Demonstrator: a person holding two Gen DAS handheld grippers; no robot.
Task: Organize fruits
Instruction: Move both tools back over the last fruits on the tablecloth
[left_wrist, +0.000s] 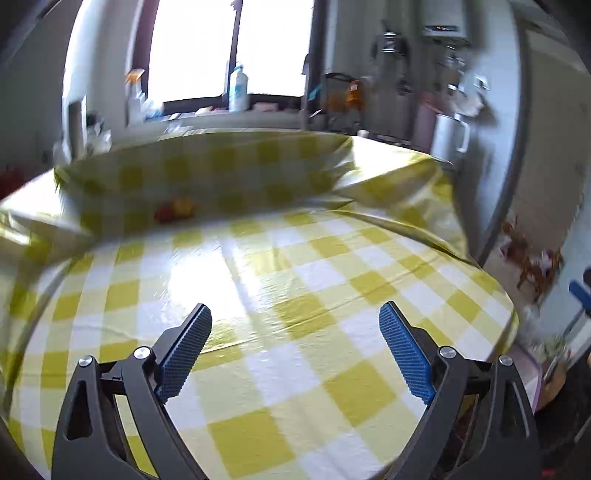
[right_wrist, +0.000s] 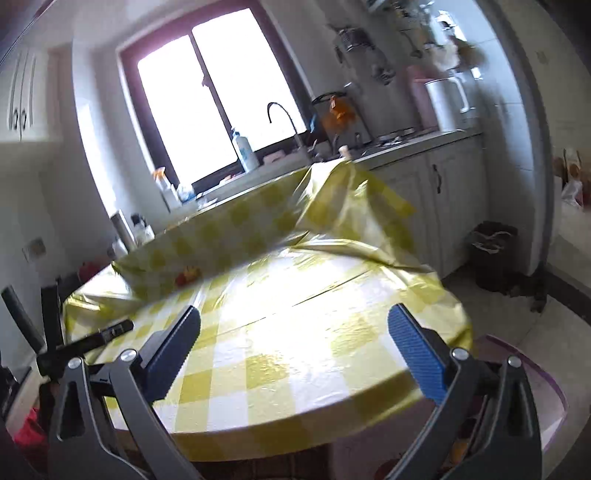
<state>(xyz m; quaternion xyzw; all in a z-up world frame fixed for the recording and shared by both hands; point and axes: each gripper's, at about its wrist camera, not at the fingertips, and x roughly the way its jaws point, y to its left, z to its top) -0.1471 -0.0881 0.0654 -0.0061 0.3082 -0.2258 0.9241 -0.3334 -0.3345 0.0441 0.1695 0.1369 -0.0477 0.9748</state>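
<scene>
A round table (left_wrist: 280, 373) wears a glossy yellow-and-white checked cloth, and its far part is draped up over something tall. A small red and yellow blur, perhaps fruit (left_wrist: 173, 211), sits at the foot of that raised fold; in the right wrist view the same fruit (right_wrist: 187, 277) is at the left. My left gripper (left_wrist: 295, 317) is open above the near cloth, with nothing between its blue pads. My right gripper (right_wrist: 295, 321) is open too, empty, over the table's near right edge (right_wrist: 332, 413).
A purple-rimmed basin (right_wrist: 535, 373) sits low beside the table's right edge. A dark bin (right_wrist: 493, 254) stands on the floor by the cabinets. A kitchen counter with a faucet (right_wrist: 284, 118) and bottles runs behind. A black device part (right_wrist: 88, 341) reaches in from the left.
</scene>
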